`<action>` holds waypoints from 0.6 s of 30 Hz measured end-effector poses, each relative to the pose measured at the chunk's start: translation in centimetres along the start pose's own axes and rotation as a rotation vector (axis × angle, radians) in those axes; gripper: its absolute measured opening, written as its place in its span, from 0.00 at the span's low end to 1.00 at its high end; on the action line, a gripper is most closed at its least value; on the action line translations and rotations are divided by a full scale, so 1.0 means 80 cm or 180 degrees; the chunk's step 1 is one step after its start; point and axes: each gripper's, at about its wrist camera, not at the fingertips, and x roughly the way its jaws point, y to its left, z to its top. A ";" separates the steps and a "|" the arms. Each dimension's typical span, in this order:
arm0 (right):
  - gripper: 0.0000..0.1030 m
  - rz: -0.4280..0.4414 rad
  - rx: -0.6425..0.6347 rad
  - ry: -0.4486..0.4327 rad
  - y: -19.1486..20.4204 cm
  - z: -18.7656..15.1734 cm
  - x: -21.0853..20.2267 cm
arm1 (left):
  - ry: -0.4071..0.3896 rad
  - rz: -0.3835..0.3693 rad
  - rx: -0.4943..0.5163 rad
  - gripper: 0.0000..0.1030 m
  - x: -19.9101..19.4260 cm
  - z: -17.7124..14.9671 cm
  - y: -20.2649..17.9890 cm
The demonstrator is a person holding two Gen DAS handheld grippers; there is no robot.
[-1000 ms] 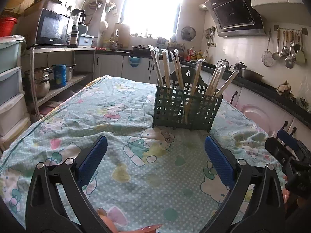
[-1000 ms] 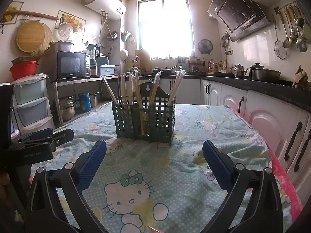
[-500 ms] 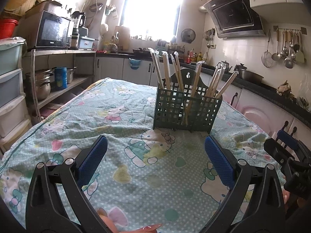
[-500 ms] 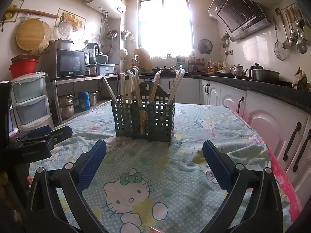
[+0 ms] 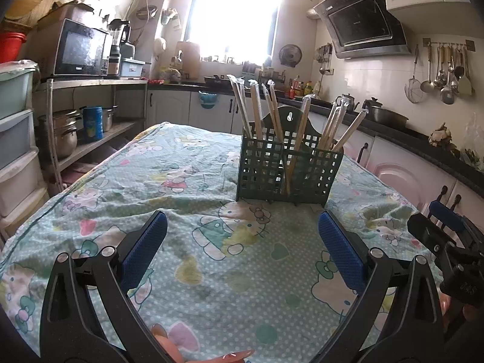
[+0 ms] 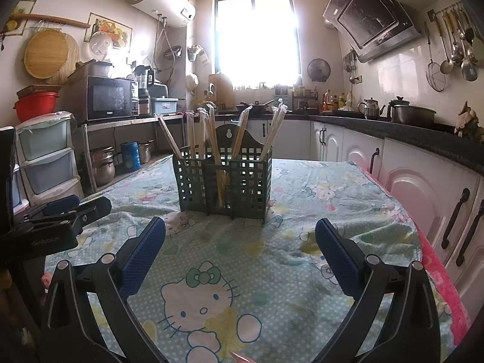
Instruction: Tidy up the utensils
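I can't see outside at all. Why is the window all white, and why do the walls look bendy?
In the left wrist view the window is overexposed by daylight, so it shows pure white glare; in the right wrist view the window blooms the same way, and the fisheye lens curves the cabinets near the edges.

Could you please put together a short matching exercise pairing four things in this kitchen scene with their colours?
Things:
1. utensil holder
2. gripper pads
3. basin beside the microwave
4. wrapped chopsticks

Colours:
A. red
B. pale wood
C. dark green
D. blue

Pairs: 1-C, 2-D, 3-A, 4-B
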 end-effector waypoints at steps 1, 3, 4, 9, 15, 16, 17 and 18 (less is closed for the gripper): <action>0.94 0.0001 0.0004 -0.0002 0.000 0.000 0.000 | 0.0001 0.0000 -0.0002 0.89 0.000 0.000 0.000; 0.94 0.0003 0.0003 0.0001 -0.001 0.000 0.000 | -0.0004 0.0004 -0.0009 0.89 0.000 0.000 0.001; 0.94 -0.0001 0.0003 0.0003 0.000 0.000 0.000 | -0.0002 0.0002 -0.0014 0.89 0.000 0.000 0.000; 0.94 0.0002 -0.0007 0.0002 0.000 0.000 -0.001 | 0.0015 0.0006 -0.0037 0.89 0.001 0.001 0.002; 0.94 0.0013 -0.0006 0.0009 0.000 0.000 0.001 | 0.0012 0.0002 -0.0036 0.89 0.000 0.001 0.002; 0.94 0.0009 -0.0006 0.0008 0.000 0.000 0.000 | 0.0010 0.0005 -0.0037 0.89 0.000 0.001 0.002; 0.94 0.0014 -0.0007 0.0005 -0.001 0.000 0.000 | 0.0008 0.0003 -0.0036 0.89 0.000 0.001 0.002; 0.94 0.0014 -0.0007 0.0004 -0.001 0.000 0.000 | 0.0008 0.0001 -0.0033 0.89 0.001 0.001 0.002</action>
